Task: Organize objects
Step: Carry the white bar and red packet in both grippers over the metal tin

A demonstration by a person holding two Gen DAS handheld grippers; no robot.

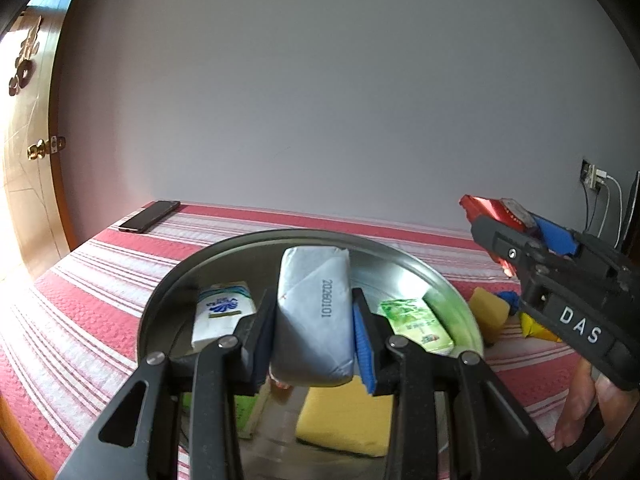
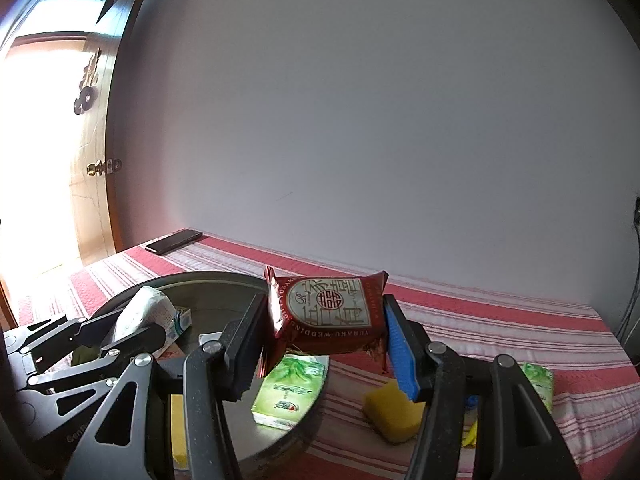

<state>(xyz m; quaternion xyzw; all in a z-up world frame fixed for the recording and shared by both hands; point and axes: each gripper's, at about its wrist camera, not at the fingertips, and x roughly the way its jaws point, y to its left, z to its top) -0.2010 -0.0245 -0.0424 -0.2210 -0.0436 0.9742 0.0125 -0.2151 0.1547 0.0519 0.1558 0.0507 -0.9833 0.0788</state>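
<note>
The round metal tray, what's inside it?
In the tray: a white-and-blue tissue pack, a green pack and a yellow sponge. The left gripper and its white packet cover the middle.

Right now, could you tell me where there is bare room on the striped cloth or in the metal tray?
Bare striped cloth runs along the wall, between the phone and the far right edge. The metal tray is crowded with tissue packs and a sponge; its far part looks freer. Beside the tray's right rim, a yellow sponge and small items crowd.
</note>
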